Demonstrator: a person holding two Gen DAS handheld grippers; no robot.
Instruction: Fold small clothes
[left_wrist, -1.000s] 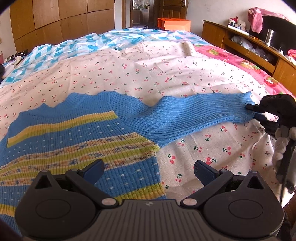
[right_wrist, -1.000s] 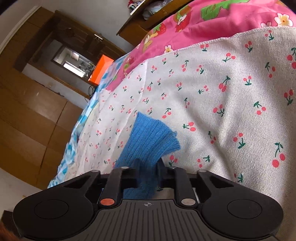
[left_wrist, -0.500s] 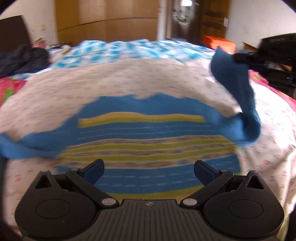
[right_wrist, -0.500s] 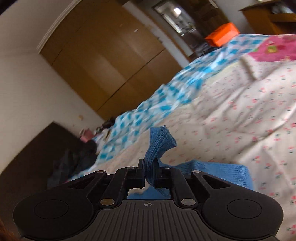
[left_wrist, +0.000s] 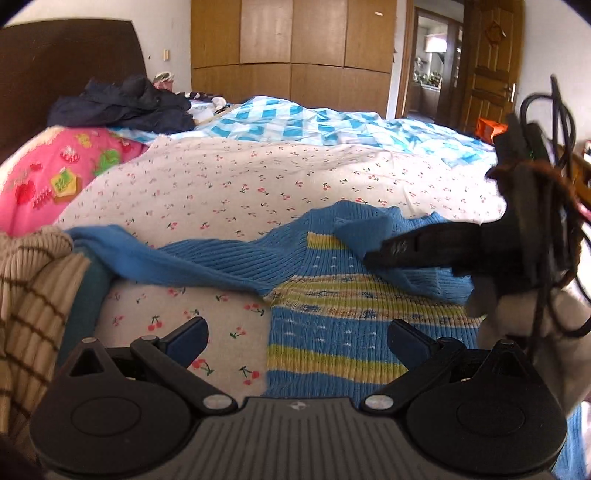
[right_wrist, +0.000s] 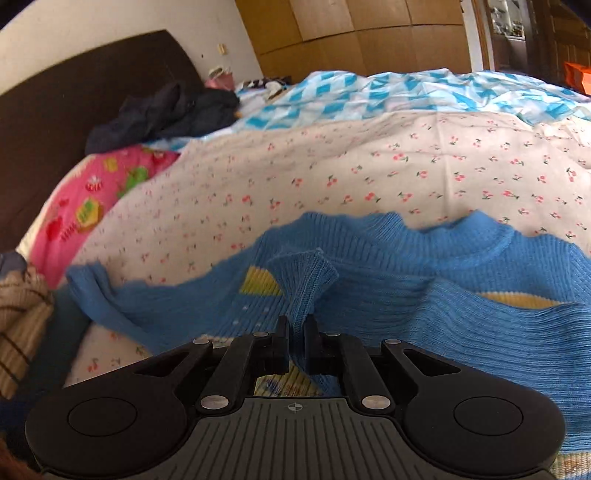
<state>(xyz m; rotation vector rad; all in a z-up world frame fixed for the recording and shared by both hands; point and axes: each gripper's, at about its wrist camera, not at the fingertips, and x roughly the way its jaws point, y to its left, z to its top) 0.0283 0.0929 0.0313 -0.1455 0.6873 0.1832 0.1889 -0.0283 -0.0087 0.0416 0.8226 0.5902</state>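
Note:
A blue knit sweater (left_wrist: 332, 317) with yellow and patterned stripes lies flat on the cherry-print sheet (left_wrist: 258, 184). My right gripper (right_wrist: 295, 332) is shut on the cuff of its right sleeve (right_wrist: 306, 269) and holds it folded over the sweater's chest. In the left wrist view the right gripper (left_wrist: 373, 254) reaches in from the right with the cuff (left_wrist: 362, 230) at its tip. The other sleeve (left_wrist: 166, 262) stretches out flat to the left. My left gripper (left_wrist: 299, 334) hovers open above the sweater's lower left edge, holding nothing.
A beige brown-striped garment (left_wrist: 29, 295) lies at the left by the outstretched sleeve. Dark clothes (left_wrist: 122, 107) are heaped by the brown headboard (left_wrist: 66, 59). A pink quilt (left_wrist: 48, 177) and a blue-checked quilt (left_wrist: 314, 125) border the sheet. Wardrobe and door stand behind.
My right gripper lifted the sleeve cuff from the sheet at the right and carried it left over the sweater's body. My left gripper swung left along the hem, staying open.

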